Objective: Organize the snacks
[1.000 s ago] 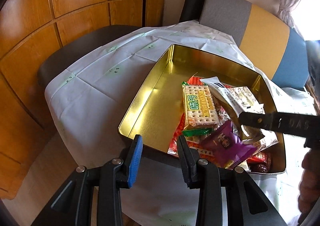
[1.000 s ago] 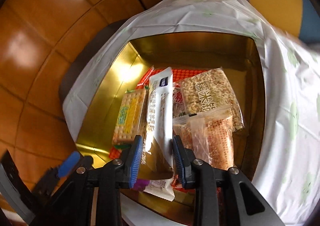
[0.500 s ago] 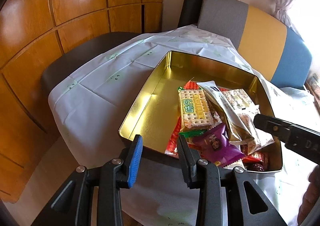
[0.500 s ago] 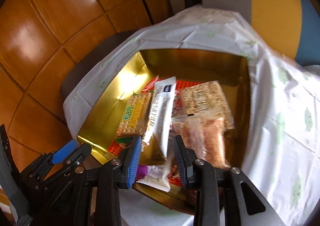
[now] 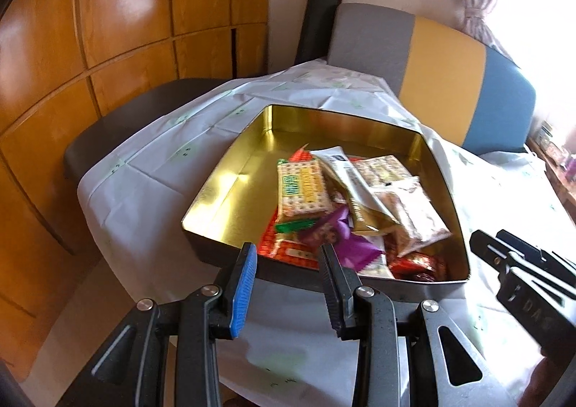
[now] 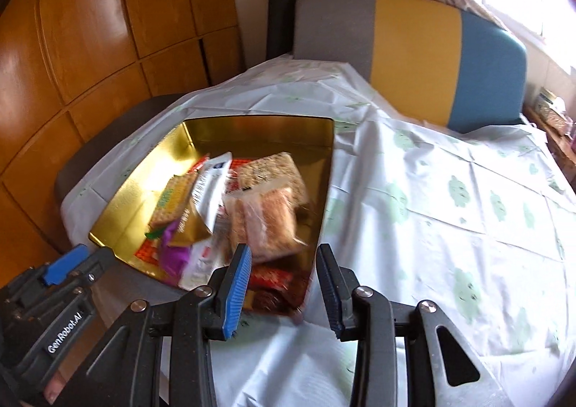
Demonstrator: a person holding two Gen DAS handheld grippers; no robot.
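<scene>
- Blurred in the right wrist view: snack packets piled in a gold tin [image 6: 325,169], printing unreadable.
- Lowest layer of the pile mostly buried; only red edges [image 5: 417,261] and an orange wrapper [image 5: 270,239] peeking out.
- Right gripper [image 5: 518,270] cut off by the frame edge in the left view, only its black body visible.
- Left gripper [image 6: 68,263] likewise partial in the right view, lower left, one blue pad showing.
- A fingertip [image 6: 54,387] barely visible at the bottom left corner.
- Left gripper [image 5: 288,284] angled downward over the tin's near rim [image 5: 223,245], fingers apart, empty between.
- Right gripper [image 6: 282,282] tilted down at the tin's near right corner, fingers spreading, no packet between the pads.
- Tin on a white cloth-covered table [image 6: 450,219], at its left side.
- On top: cracker pack [image 5: 302,191], white-and-gold packet [image 5: 351,187], clear-wrapped rice bar [image 5: 410,216], purple sweet [image 5: 342,237].
- Striped chair back [image 5: 446,79] behind the table.
</scene>
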